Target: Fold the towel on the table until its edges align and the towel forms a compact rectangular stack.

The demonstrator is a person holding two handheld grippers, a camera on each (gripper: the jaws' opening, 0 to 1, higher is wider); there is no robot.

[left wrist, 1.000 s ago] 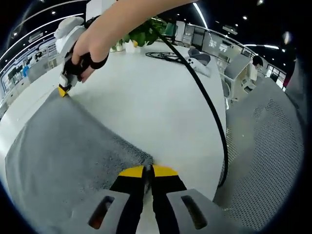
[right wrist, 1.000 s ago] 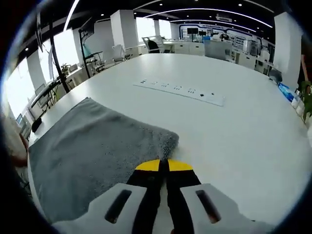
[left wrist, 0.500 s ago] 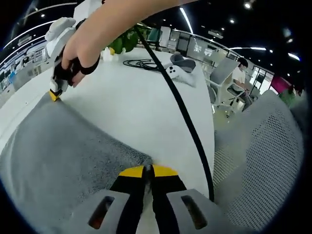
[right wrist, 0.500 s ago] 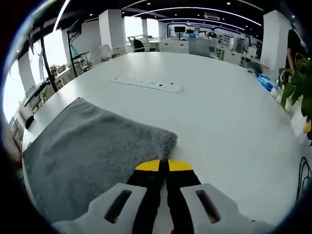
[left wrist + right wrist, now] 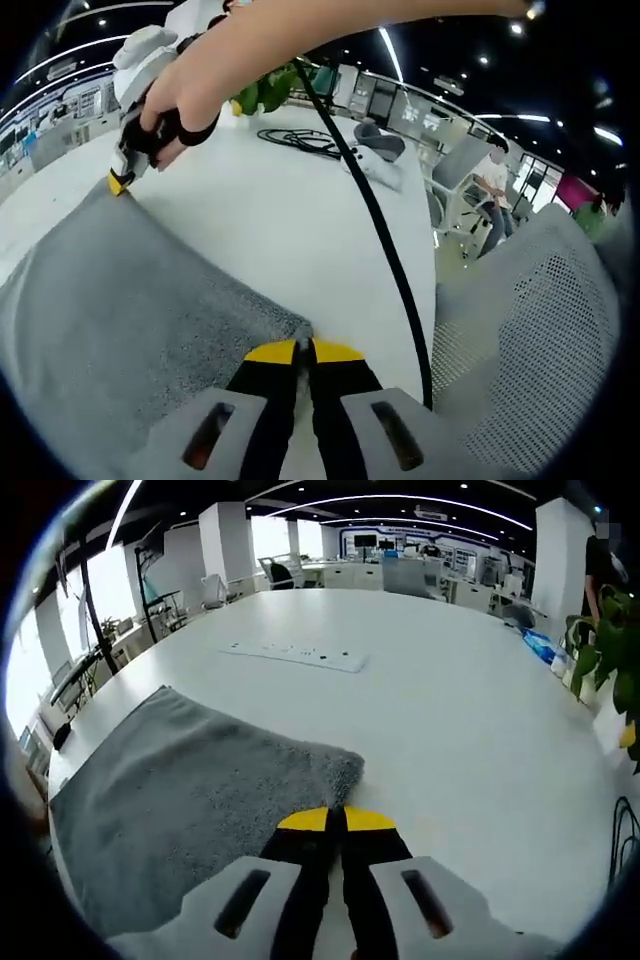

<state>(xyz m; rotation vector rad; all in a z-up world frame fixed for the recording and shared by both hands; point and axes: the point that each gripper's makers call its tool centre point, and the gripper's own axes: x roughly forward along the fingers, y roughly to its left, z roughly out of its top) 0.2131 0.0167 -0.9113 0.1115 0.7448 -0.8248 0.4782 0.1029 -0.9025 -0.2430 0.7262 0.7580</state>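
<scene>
The grey towel [image 5: 130, 300] lies spread on the white table [image 5: 290, 210], and each gripper is clamped on one of its corners, which looks like the start of a fold: two corners of one edge held at once can be carried over together so the edges meet.

In the left gripper view, the right gripper [image 5: 122, 180] comes in at the upper left, held by a hand [image 5: 180, 100], its yellow tip pinching the towel's far corner. Lower, the left gripper [image 5: 303, 352] has its yellow-tipped jaws pressed together on the near corner, close to the table's edge. A black cable [image 5: 385, 250] runs from the raised arm down past that edge. Further right a white mesh chair [image 5: 540, 330] stands just off the table. A coil of black cord [image 5: 300, 140] and a white handheld controller [image 5: 378, 165] lie toward the table's far side, well apart from the towel, beside a green plant [image 5: 268, 88].

In the right gripper view, the towel stretches away to the left toward the table's left edge, with the right gripper's jaws closed on the corner nearest them. A white power strip [image 5: 292, 656] lies beyond the towel, apart from it.

By count: one towel, two grippers, two corners held, one power strip, one controller, one chair. The towel appears flat, so the fold seems not yet made.
</scene>
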